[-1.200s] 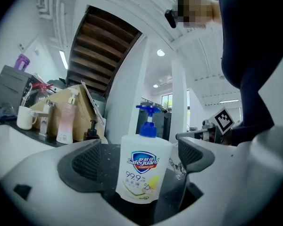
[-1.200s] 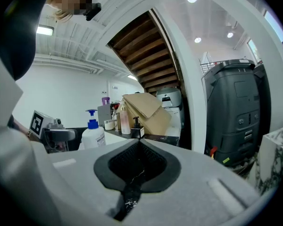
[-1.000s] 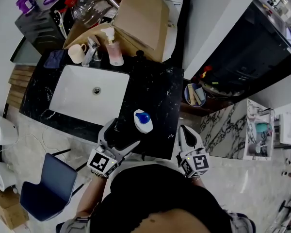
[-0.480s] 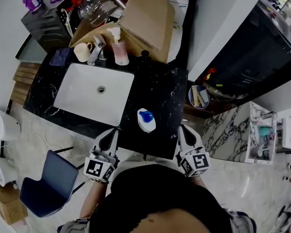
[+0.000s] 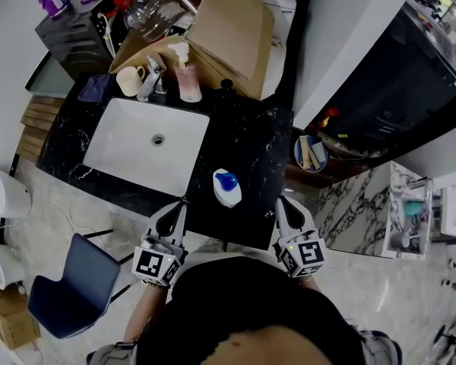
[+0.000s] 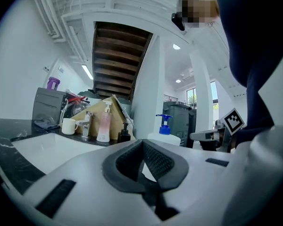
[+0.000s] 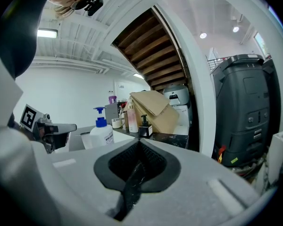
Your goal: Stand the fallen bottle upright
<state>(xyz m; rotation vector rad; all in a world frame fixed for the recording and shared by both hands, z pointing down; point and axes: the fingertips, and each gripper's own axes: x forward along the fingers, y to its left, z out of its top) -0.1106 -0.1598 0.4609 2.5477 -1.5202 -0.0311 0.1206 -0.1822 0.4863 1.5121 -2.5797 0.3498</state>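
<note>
Black table [image 5: 251, 150] fills middle, white sink [image 5: 121, 157] at its 9 o'clock. Left hand-held gripper [image 5: 183, 202] clenched, empty, at 8 o'clock of bottle, apart from it. Right hand-held gripper [image 5: 282, 202] clenched, empty, at 4 o'clock. Bottle [image 5: 226, 189] upright, blue pump on top, near table's 6 o'clock edge.

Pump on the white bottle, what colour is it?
The pump is blue, clearest in the left gripper view.

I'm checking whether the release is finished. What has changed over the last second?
The left gripper drew back from the pump bottle toward the person, and its open jaws closed on nothing. The bottle stands upright on the black counter as before; the right gripper stayed shut at the counter's edge.
</note>
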